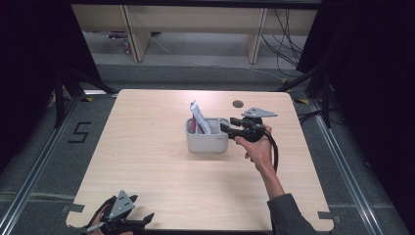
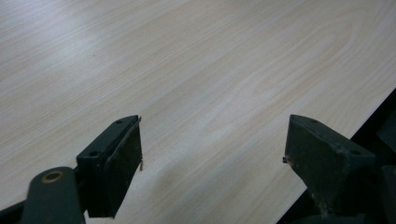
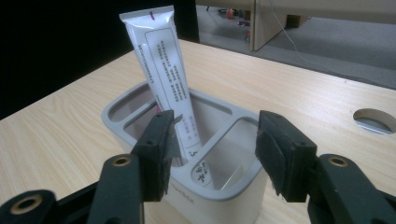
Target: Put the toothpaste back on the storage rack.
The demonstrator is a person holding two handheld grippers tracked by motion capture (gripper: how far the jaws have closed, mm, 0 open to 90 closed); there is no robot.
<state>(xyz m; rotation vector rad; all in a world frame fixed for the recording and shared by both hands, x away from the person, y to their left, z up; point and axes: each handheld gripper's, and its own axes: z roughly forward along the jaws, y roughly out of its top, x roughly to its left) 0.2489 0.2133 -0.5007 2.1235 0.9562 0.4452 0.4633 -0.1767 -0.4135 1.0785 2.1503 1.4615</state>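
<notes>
A grey compartmented holder stands near the middle of the light wood table. A white tube with a pink mark leans upright in it, top toward the left. In the right gripper view the tube rises from a middle compartment of the holder. My right gripper is at the holder's right side, held level and pointing left. Its jaws stand open just over the near rim, with no pad pressing on the tube. My left gripper rests at the table's front left edge, open over bare wood.
A round cable hole lies in the table behind the holder, also seen as the hole in the right gripper view. Dark floor and black stands surround the table. Wooden furniture legs stand at the back.
</notes>
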